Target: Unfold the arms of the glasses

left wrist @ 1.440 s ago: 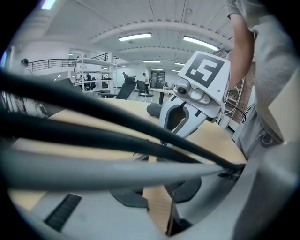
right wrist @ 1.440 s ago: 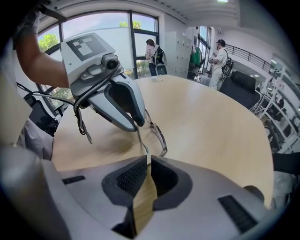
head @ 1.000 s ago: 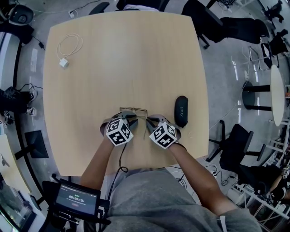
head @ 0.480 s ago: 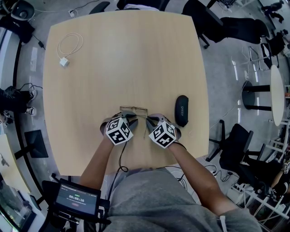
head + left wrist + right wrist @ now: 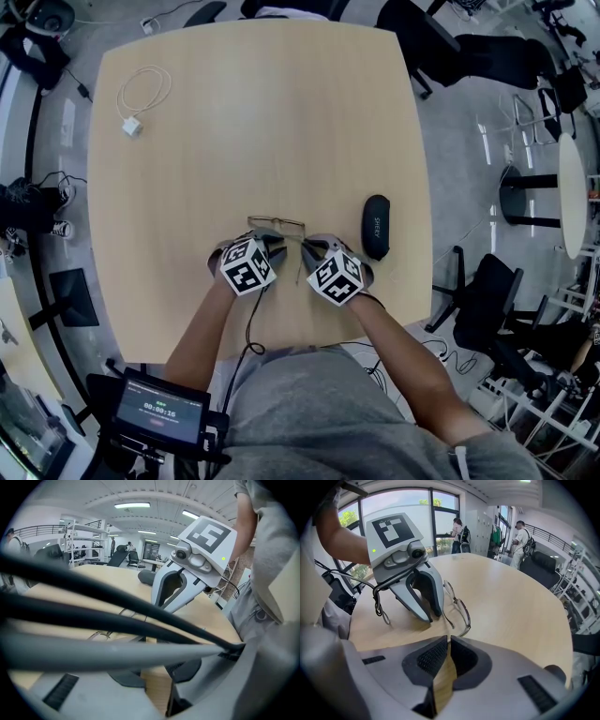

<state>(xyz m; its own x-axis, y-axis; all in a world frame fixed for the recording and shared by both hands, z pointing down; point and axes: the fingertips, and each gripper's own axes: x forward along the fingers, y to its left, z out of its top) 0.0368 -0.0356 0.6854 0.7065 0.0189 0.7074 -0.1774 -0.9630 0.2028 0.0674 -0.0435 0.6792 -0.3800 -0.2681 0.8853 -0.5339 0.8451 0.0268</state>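
Head view. Open office floor, with chairs round a pale wooden table [image 5: 262,122]. A coiled white cord [image 5: 142,97] lay well away from both sets of fingers. A black case [image 5: 375,228] lay just outside the right gripper [image 5: 311,249]. The glasses [image 5: 277,226] lay flat on the table just past the fingertips of both grippers, with the left gripper [image 5: 274,246] at the frame's near edge. One thin arm [image 5: 299,264] pointed back toward the person, between the two sets of fingers. The other arm could not be read.

Left gripper view. Dark cables [image 5: 93,590] crossed the picture. The pads [image 5: 125,677] stood a little apart with bare wood in the gap. Their tips sat behind a cable, so I could not tell whether they pinched the frame. A lens rim showed just ahead of them.

Right gripper view. The fingers [image 5: 429,658] were drawn almost together, leaving a hairline slit with nothing visible in it. The glasses lay just ahead of the tips, and the left gripper's fingertips met the frame on the far side.

Judgement: one arm seemed already out.
- The left fingers should steady the frame lightly at the rim, off the lens.
- The right fingers should take the remaining arm near its free end and swing it in an arc about the hinge, not drag it.
- Ease off at the hinge stop, or the frame may skid from under the fingertips.
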